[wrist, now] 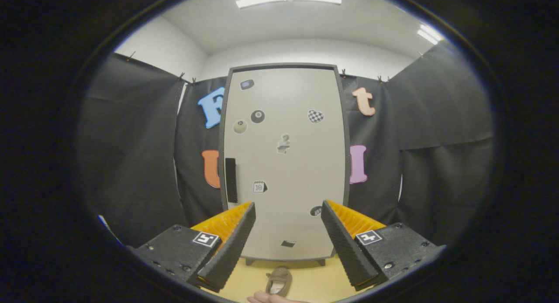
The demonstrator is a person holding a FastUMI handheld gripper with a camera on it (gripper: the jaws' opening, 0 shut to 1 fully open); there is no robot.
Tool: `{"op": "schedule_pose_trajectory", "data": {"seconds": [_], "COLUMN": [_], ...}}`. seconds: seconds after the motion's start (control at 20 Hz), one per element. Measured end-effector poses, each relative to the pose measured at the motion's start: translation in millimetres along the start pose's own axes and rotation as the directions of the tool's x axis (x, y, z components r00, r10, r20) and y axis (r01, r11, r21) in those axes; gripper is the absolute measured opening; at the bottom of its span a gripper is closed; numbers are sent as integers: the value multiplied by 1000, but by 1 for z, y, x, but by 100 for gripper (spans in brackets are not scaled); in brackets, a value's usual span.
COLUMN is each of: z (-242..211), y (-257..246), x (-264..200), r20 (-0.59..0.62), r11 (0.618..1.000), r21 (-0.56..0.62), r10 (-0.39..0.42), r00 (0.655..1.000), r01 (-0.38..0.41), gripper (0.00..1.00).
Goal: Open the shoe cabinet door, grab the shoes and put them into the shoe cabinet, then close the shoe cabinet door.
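Note:
The shoe cabinet stands upright ahead of me, a tall pale box with a dark frame and its door shut. A black vertical handle sits on the door's left side, just above my left finger. Several stickers dot the door. A brownish shoe lies on the yellow floor in front of the cabinet, low between my fingers. My gripper is open, its fingers wide apart with nothing between them, some way short of the door.
Black cloth walls close in the booth on the left, right and behind the cabinet. The cabinet stands on short legs on the yellow floor. A person's fingers show at the floor's near edge below the shoe.

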State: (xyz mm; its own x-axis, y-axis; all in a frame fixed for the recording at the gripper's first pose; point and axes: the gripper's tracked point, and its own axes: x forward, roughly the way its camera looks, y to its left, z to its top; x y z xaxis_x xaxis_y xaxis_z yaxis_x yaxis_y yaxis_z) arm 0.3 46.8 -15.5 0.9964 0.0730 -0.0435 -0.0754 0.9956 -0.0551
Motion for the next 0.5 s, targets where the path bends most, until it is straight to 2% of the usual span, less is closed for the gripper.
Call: {"op": "schedule_pose_trajectory", "data": {"seconds": [0.15, 0.5], "z": [-8, 0], "y": [19, 42], "x": [7, 37], "r20": [-38, -10], "r11": [999, 997], "r21": [-14, -25], "r10": [52, 70], "r00": [998, 998], "r01": [-52, -70], "gripper": [99, 99]}}
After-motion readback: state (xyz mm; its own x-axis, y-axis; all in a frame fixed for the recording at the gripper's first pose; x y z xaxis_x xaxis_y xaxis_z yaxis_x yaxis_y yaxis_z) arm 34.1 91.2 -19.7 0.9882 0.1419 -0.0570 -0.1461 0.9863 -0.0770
